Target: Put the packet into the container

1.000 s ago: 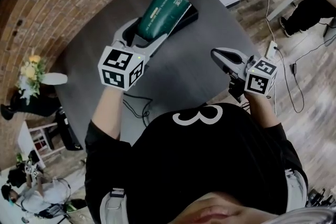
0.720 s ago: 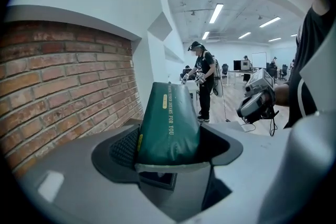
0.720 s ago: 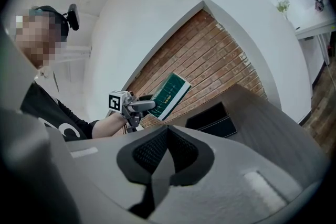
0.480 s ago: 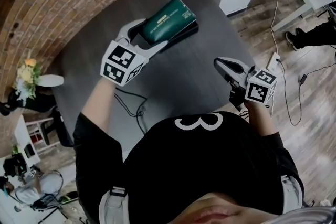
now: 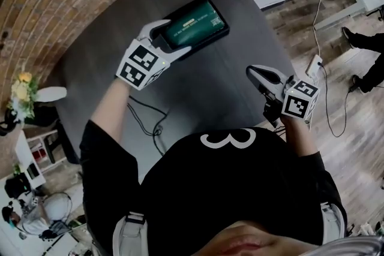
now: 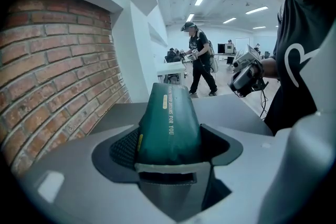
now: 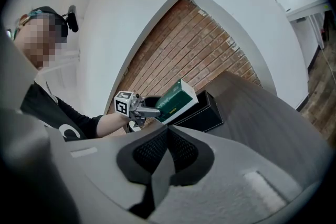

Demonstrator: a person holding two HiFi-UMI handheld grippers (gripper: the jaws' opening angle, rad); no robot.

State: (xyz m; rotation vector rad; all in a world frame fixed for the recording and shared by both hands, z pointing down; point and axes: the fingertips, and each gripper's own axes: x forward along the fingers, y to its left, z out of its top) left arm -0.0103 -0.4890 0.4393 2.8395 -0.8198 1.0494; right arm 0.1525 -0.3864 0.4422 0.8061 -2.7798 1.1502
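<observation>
Far left in the head view there's a bunch of yellow flowers [image 5: 20,88] off past the edge of the dark grey table [image 5: 210,84], nothing to do with anything. Then the left gripper [image 5: 179,36], jaws spread wide and clamped on the near end of the green packet [image 5: 195,22]. In the left gripper view you can see the packet [image 6: 169,120] wedged right between the jaws, with the brick wall [image 6: 52,65] off to the left. The packet sits over the open black container [image 5: 211,42] at the far side of the table. From the right gripper view the packet [image 7: 177,98] looks tilted with its far end up, above the container [image 7: 205,115] rather than down inside it (can't tell if any corner is touching the rim). Over to the right, the right gripper [image 5: 252,71] hangs near the table's right edge, well apart from the container, jaws pressed together with nothing between them [image 7: 165,150].
</observation>
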